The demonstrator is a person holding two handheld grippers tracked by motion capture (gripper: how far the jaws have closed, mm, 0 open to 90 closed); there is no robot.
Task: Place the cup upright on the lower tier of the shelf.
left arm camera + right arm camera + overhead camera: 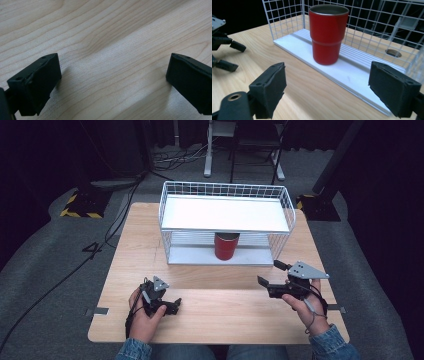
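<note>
A red metal cup (227, 246) (327, 33) stands upright on the lower white shelf of a white wire rack (226, 195) (287, 15) at the back of the wooden table (150, 250). My right gripper (263, 283) (329, 86) is open, held just above the table in front of and to the right of the cup, jaws pointing toward it with nothing between them. My left gripper (176, 304) (113, 80) is open too, low over bare wood near the front left, empty. It also shows far left in the right gripper view (229, 55).
The rack has an upper white shelf (225, 213) above the cup. A round hole (393, 52) in the tabletop lies behind the rack. Beyond the table are grey carpet, cables (115, 220) and stand feet (82, 202).
</note>
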